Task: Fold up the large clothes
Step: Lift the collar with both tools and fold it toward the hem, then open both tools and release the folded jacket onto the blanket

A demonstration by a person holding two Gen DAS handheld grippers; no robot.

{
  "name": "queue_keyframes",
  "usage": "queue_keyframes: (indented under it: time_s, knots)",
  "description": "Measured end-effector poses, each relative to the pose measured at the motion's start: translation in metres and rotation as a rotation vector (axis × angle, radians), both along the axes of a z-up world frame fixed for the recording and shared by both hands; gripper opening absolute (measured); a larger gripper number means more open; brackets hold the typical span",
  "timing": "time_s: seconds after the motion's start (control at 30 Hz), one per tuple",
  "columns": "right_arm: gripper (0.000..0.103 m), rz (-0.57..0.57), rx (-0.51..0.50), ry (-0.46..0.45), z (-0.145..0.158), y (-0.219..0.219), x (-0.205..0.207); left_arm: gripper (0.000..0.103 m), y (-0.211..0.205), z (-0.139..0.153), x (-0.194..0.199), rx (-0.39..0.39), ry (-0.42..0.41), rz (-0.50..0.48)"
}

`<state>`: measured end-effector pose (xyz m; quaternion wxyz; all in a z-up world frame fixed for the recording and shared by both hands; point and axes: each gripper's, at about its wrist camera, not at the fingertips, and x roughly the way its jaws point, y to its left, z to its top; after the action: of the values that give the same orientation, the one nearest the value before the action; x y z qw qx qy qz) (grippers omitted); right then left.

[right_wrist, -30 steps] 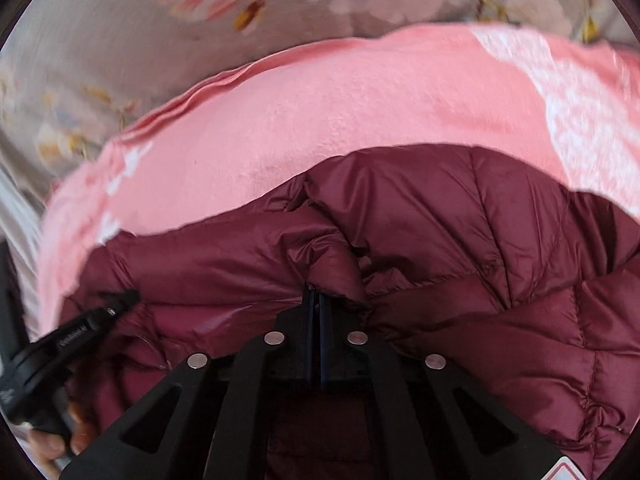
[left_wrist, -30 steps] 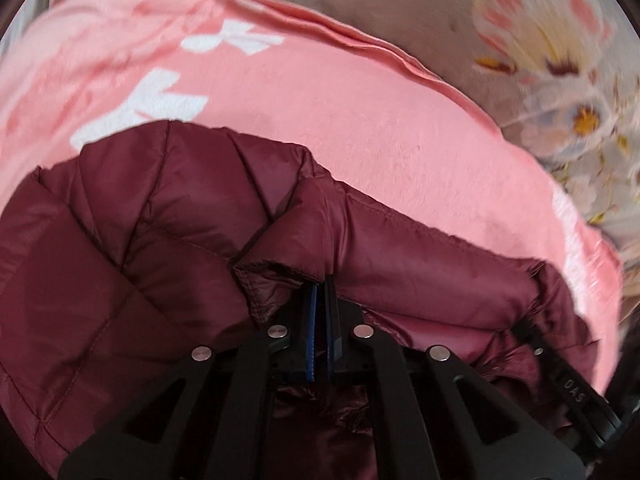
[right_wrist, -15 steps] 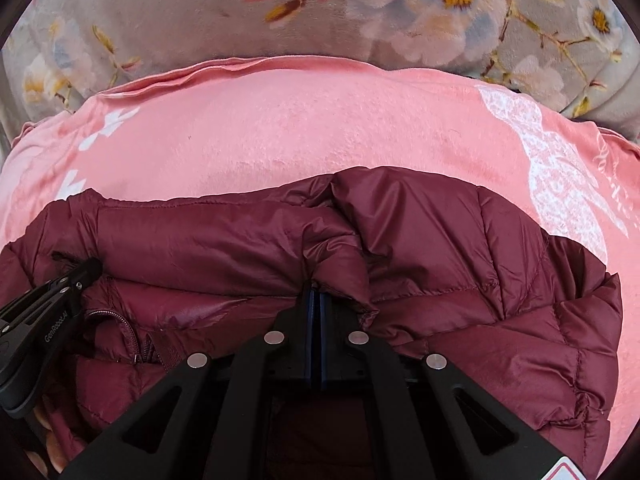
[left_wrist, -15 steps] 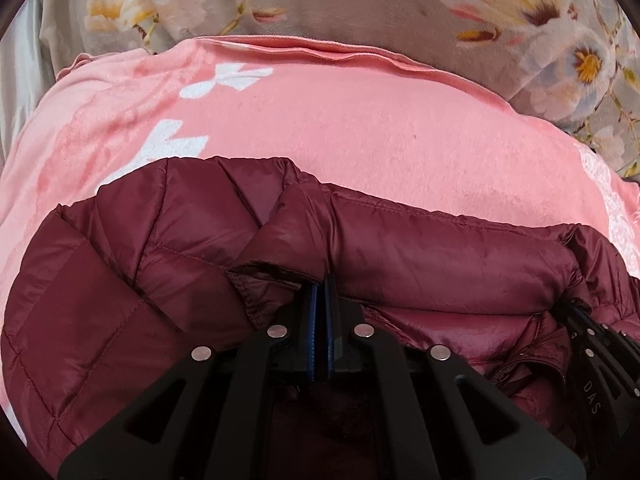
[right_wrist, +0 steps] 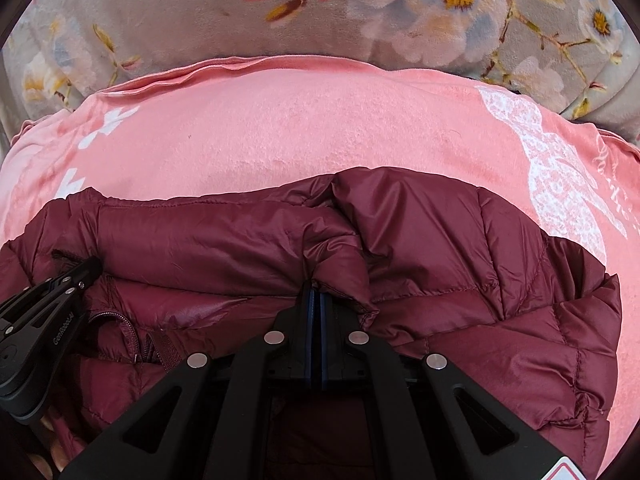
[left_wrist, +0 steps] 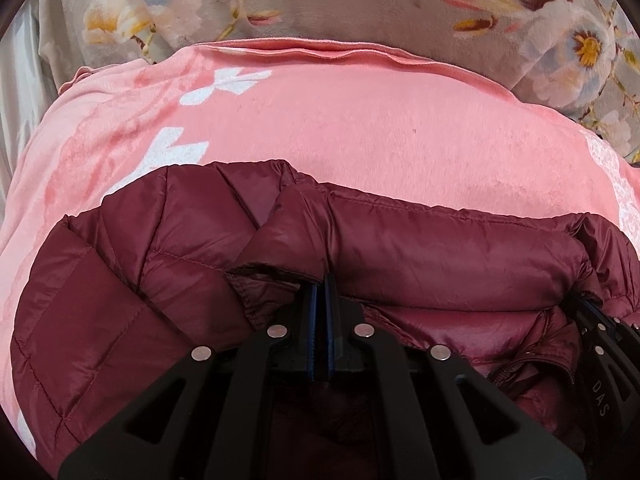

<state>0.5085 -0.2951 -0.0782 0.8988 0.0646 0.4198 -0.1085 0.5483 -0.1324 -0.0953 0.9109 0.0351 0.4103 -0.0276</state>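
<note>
I see the maroon puffer jacket (left_wrist: 420,256) lying with its long axis across my view on the pink blanket (left_wrist: 360,120), a grey floral cover (right_wrist: 200,20) beyond. My left claw (left_wrist: 321,284) and right claw (right_wrist: 315,290) are each clamped tight on a pinch of its fabric.

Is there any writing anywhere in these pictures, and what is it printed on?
"DAS": white letters on the right gripper, seen at the right edge of the left wrist view.
"GenRobot.AI": small white print on the left gripper, in the right wrist view; this reading is uncertain.
White cursive script on the pink blanket, right edge: too distorted to read.
Red-edged sticker on the right gripper's frame: cut off, unreadable.
</note>
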Motion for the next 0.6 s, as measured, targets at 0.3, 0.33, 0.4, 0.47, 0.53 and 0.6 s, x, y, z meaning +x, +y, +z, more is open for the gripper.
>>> queue_keyframes:
  time_s: [0.3, 0.33, 0.4, 0.47, 0.53, 0.6]
  knots:
    - [0.0, -0.001, -0.014, 0.0, 0.0, 0.001, 0.0, 0.003, 0.0, 0.0, 0.0, 0.003, 0.0, -0.001]
    - [0.0, -0.001, -0.011, -0.001, 0.0, 0.002, 0.0, 0.003, 0.0, 0.0, 0.0, 0.004, 0.0, 0.0]
    - [0.0, -0.001, 0.005, -0.005, 0.0, 0.0, 0.0, 0.003, -0.001, 0.001, 0.0, 0.01, 0.0, 0.002]
    - [0.001, 0.0, 0.025, -0.014, 0.001, -0.002, -0.002, 0.003, 0.0, 0.002, 0.0, 0.009, -0.002, 0.002]
    - [0.003, 0.001, 0.072, -0.028, 0.005, -0.008, -0.01, 0.004, 0.004, 0.004, -0.001, -0.014, -0.003, 0.0]
    - [0.007, -0.001, 0.104, -0.035, 0.017, -0.011, -0.033, 0.013, 0.013, 0.01, -0.008, -0.055, 0.0, -0.002]
